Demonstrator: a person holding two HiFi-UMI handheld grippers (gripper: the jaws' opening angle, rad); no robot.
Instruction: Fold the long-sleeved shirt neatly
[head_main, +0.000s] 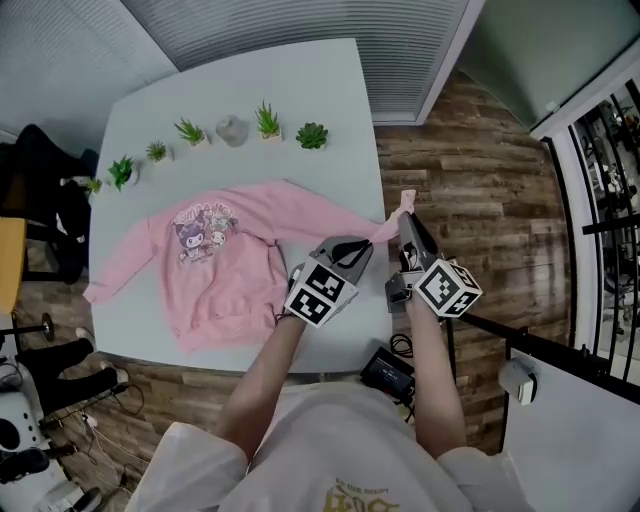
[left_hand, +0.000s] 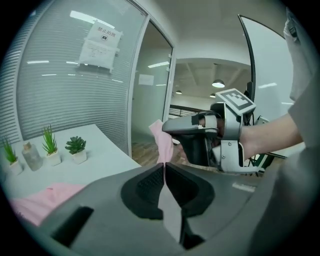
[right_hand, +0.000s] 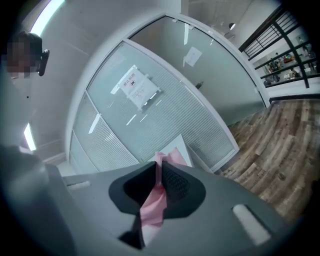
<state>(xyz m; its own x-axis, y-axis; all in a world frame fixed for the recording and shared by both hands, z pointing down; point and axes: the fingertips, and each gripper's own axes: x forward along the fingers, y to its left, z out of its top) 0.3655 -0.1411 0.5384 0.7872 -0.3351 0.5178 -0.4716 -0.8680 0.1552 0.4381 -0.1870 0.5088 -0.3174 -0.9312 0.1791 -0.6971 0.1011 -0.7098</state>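
**Pale table, soft pink shirt, one cuff in the air**

Pale grey tabletop fills the middle of an office corner, with wood-plank floor to its right and a row of small potted plants along its far edge. The pink long-sleeved sweatshirt with a cartoon print lies spread flat, print up, on the left and near part of the table, well apart from the plants.

The garment looks like a light, limp knit. It should sag from any pinch point, drag across the surface rather than slide freely, and take no harm from a firm grip. The thicker edges seem the surest holds, namely the cuffs, the hem corners and the shoulder seams.

The right-hand sleeve stretches toward the table's right edge, and its cuff is raised off the surface. The right gripper pinches that cuff, with pink cloth filling the slot between its jaws.

The left gripper has its jaws pressed together on nothing. It hangs over the shirt's near right corner, just beside the other tool, with the held cuff straight ahead of it.
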